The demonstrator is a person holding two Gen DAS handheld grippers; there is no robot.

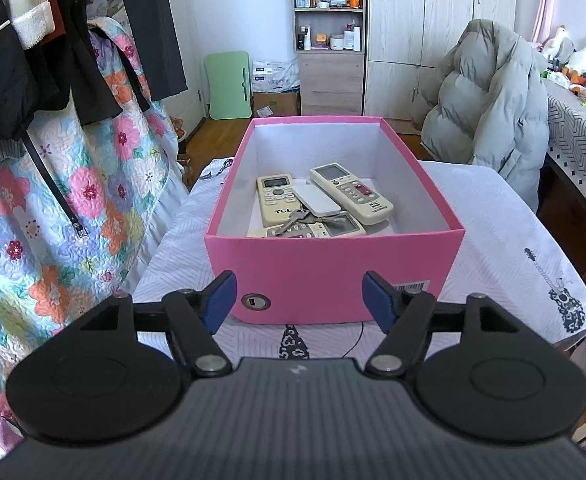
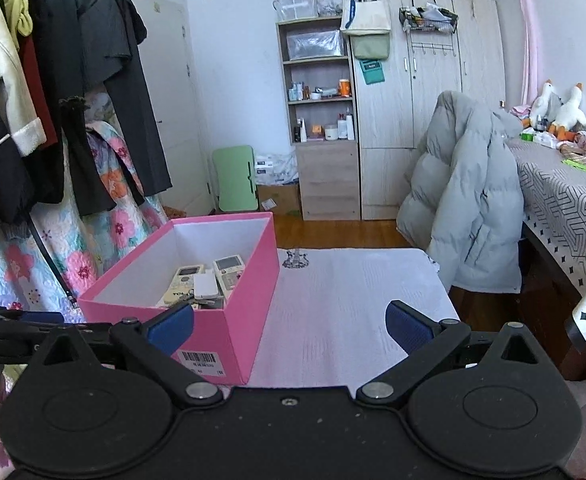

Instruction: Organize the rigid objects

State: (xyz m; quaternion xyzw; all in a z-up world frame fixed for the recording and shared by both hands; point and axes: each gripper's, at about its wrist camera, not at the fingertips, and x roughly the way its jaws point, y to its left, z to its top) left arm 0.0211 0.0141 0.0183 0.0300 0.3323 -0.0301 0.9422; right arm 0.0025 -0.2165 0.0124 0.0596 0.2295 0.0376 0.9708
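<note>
1. The left gripper [image 1: 299,296] is released and grasps nothing, just in front of the pink box [image 1: 333,276].
2. The box stands on the white cloth [image 2: 353,304]; inside lie three remotes [image 1: 351,193], a white flat device [image 1: 317,200] and keys [image 1: 297,220].
3. The right gripper [image 2: 289,330] is wide apart, empty, above the cloth beside the box.

Three remotes [image 1: 275,199], one box [image 1: 333,276]

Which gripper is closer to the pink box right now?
Left. The left gripper sits directly in front of the pink box, jaws open just off its near wall. The right gripper is off to the box's right, open over the white cloth.
</note>
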